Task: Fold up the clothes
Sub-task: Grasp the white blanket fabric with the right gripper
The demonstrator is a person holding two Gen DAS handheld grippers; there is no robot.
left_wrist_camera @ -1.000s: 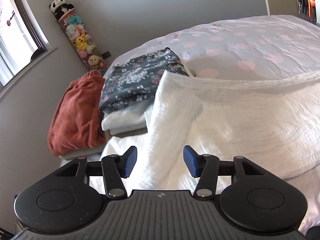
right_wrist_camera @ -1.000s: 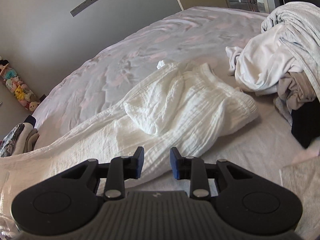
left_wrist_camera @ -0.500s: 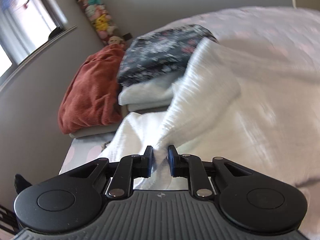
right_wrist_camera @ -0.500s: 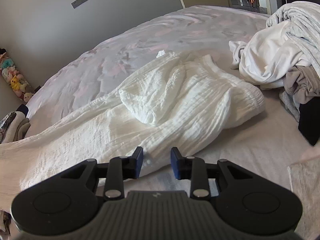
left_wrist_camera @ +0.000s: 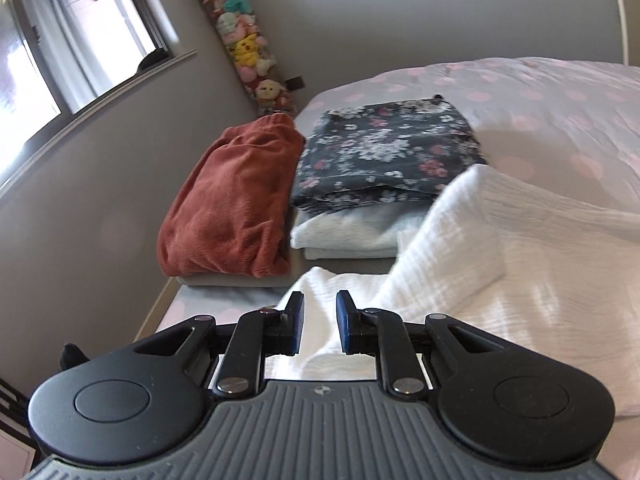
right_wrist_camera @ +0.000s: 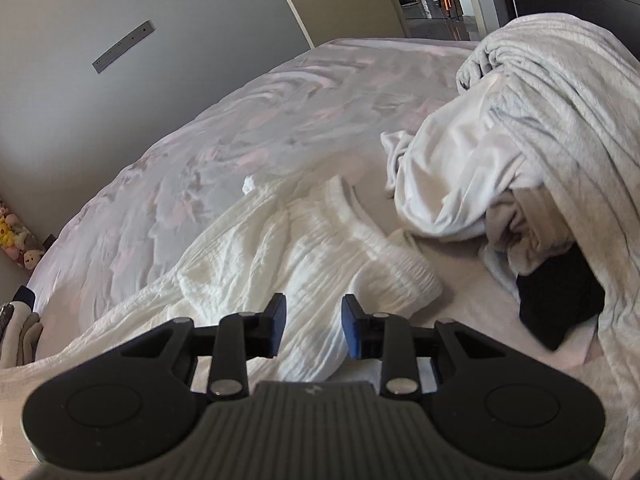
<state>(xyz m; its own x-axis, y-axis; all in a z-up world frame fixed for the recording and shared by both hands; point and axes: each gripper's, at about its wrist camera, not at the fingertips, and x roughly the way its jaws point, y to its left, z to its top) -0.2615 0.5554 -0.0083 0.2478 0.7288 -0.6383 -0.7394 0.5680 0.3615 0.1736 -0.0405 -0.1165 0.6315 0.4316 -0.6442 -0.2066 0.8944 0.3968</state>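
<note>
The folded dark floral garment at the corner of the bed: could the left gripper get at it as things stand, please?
Probably yes. The left gripper is open over the white crinkled cotton garment, and the folded dark floral garment lies uncovered on top of its stack ahead, with only low fabric between.

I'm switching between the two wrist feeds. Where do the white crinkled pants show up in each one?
Left wrist: white crinkled pants fill the lower right, one leg end reaching between the open left gripper fingers.
Right wrist: they run across the centre, elastic waistband ahead of the open right gripper.
Shared landmark: plush toy column at the wall.
</note>
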